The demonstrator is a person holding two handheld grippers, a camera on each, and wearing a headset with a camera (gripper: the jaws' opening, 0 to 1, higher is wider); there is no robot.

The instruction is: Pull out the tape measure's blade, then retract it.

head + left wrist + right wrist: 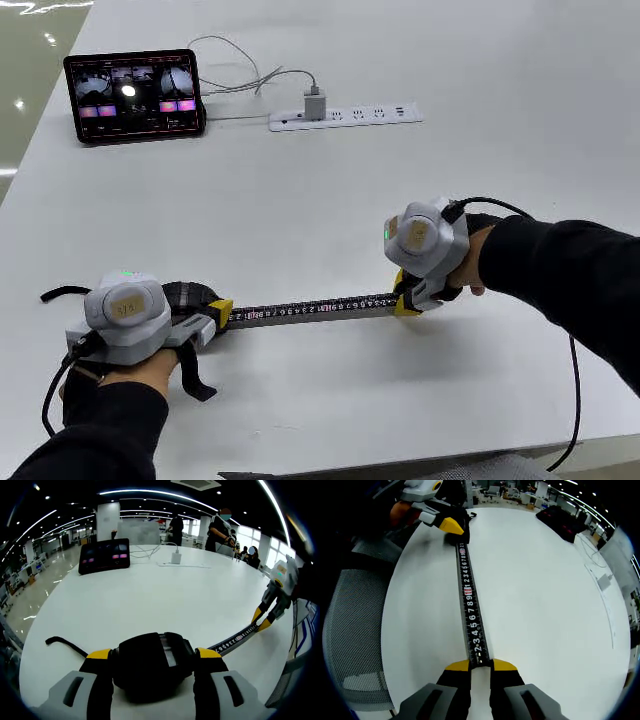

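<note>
The left claw (153,653) clamps the tape measure case (190,297) as an anchor; the right claw (481,666) pinches the tip of the blade (468,600), holding it stretched between them.

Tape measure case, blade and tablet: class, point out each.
tape measure case (152,665), left gripper view, black body middle.
blade (471,615), right gripper view, numbered face.
tablet (135,95), head view, screen centre.
</note>
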